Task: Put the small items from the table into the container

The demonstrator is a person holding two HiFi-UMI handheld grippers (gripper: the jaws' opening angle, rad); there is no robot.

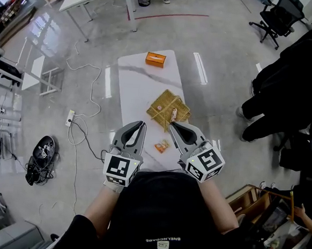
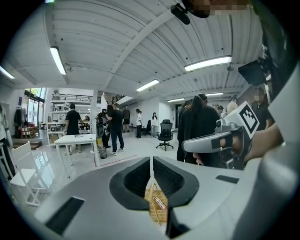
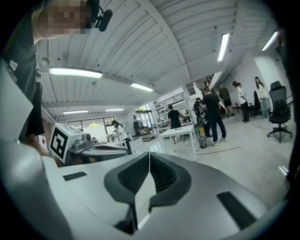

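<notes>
Poised, nothing picked.
Left hand-held gripper [image 1: 141, 124] and right hand-held gripper [image 1: 171, 125] closed, empty, aimed toward the basket [image 1: 168, 109].

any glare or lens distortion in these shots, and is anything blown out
Head view: the glossy floor mirrors ceiling lights as bright streaks either side of the white table, and the wide lens bends the room's edges. Left gripper view: heavy fisheye with black corners, ceiling lines curving above the left claw. Right gripper view: same fisheye, and the ceiling strip light is blown out.
</notes>
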